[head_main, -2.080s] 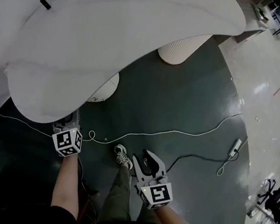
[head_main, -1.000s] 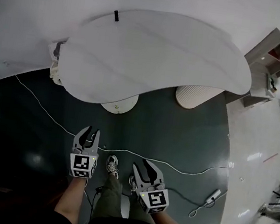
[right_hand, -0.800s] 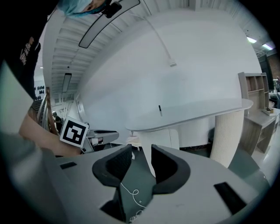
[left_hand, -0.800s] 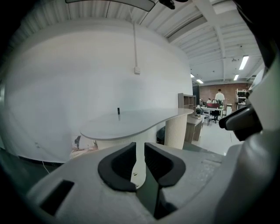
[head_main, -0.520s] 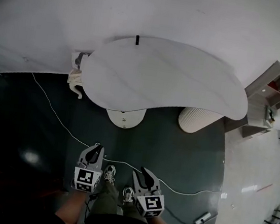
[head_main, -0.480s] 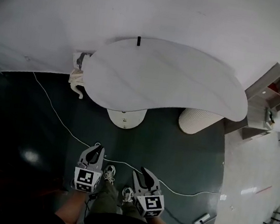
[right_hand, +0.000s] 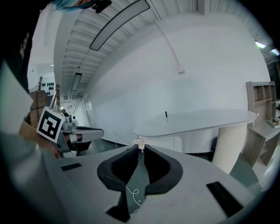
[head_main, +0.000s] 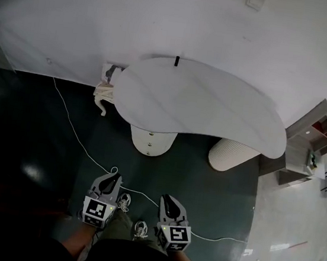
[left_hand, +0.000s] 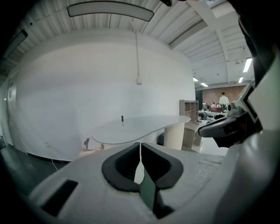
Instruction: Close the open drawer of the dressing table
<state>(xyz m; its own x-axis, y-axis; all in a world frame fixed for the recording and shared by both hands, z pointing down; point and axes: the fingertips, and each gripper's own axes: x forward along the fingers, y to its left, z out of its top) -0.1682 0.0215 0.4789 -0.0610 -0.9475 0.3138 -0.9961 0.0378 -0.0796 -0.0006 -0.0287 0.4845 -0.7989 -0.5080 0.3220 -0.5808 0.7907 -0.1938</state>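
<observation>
- Far left is dark glossy floor (head_main: 25, 138) with loads of open room. A thin white cable (head_main: 71, 130) runs diagonally from the wall (head_main: 167, 14) down toward the person's feet.
- Pale cloth (head_main: 104, 92) is bunched up low against the wall, just beside the left end of the dressing table (head_main: 156, 96).
- The left tool (head_main: 111, 175) is held low in front of the person, pointing at the table but well short of it. In the left gripper view the left tool (left_hand: 140, 146) has its jaws pressed together with nothing in them.
- The shoes (head_main: 123, 201) are on the floor between the two tools, with the cable passing right by them.
- The table stands against the white wall, and a wide strip of bare floor separates it from both tools.
- The worktop (head_main: 215, 104) is a white, curvy slab with rounded edges. It's bare except for one small dark upright thing (head_main: 176, 61) at the back edge.
- Under the middle there's a rounded white pedestal (head_main: 152, 142) with a couple of tiny dark dots on its front. Honestly I can't make out the drawer from here, in or out.
- The right tool (head_main: 165, 197) is also low and aimed at the table. In the right gripper view the right tool (right_hand: 141, 148) has its jaws closing, down to a narrow slit. Nothing sits between them, only floor and a bit of cable showing through.
- A pale ribbed leg (head_main: 232, 155) stands under the worktop's right end.
- A wooden shelf unit (head_main: 318, 138) stands near the right tip, on lighter floor.
</observation>
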